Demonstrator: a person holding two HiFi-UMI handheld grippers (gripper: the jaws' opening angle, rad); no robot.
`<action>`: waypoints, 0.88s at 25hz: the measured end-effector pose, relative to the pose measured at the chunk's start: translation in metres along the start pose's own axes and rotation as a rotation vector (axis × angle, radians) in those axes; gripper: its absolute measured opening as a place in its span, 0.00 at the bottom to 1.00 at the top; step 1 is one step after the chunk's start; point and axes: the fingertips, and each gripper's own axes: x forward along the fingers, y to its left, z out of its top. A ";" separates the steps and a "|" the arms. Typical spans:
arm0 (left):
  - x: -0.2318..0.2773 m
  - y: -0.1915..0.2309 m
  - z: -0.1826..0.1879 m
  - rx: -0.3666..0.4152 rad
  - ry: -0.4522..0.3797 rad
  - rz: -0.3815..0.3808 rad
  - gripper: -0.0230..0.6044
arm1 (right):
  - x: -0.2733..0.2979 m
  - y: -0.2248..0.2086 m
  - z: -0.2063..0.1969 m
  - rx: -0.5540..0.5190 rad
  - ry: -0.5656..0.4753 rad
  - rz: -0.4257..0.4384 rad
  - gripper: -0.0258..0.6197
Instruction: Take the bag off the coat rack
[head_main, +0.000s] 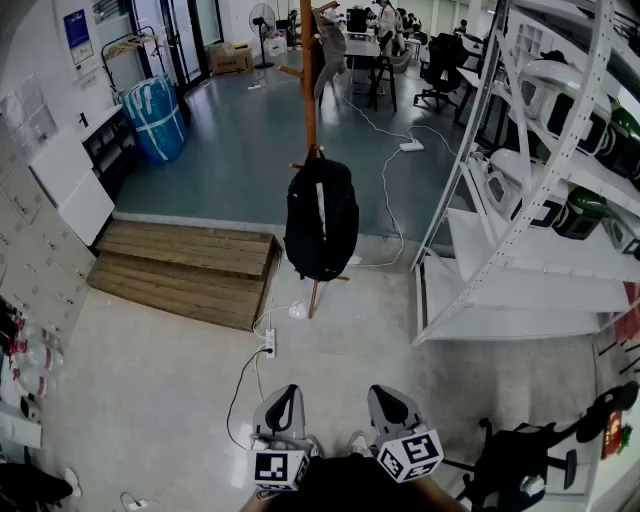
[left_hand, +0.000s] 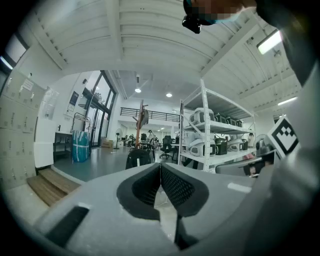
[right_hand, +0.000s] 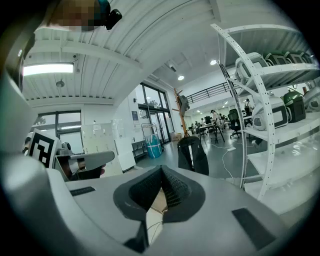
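Head view: the black bag hangs from a low peg of the coat rack, well apart from the left gripper and right gripper at the bottom edge. Left gripper view: jaws closed on nothing, bag far ahead. Right gripper view: likewise closed and empty. The approach looks barely begun; next, walk up, open a gripper, and take the strap at the peg

The left gripper and right gripper are held low, side by side, well short of the black backpack and aimed toward it. The left fingers are pressed together with nothing between them, and so are the right fingers.
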 end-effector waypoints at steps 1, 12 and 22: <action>0.000 0.001 -0.001 -0.002 0.003 0.001 0.06 | 0.000 0.001 0.000 0.001 0.000 0.000 0.06; -0.005 0.008 0.000 -0.002 0.002 -0.007 0.06 | 0.002 0.010 0.000 -0.005 0.001 -0.006 0.06; -0.013 0.027 -0.002 -0.017 0.014 -0.035 0.06 | 0.010 0.033 -0.001 0.022 -0.017 -0.025 0.06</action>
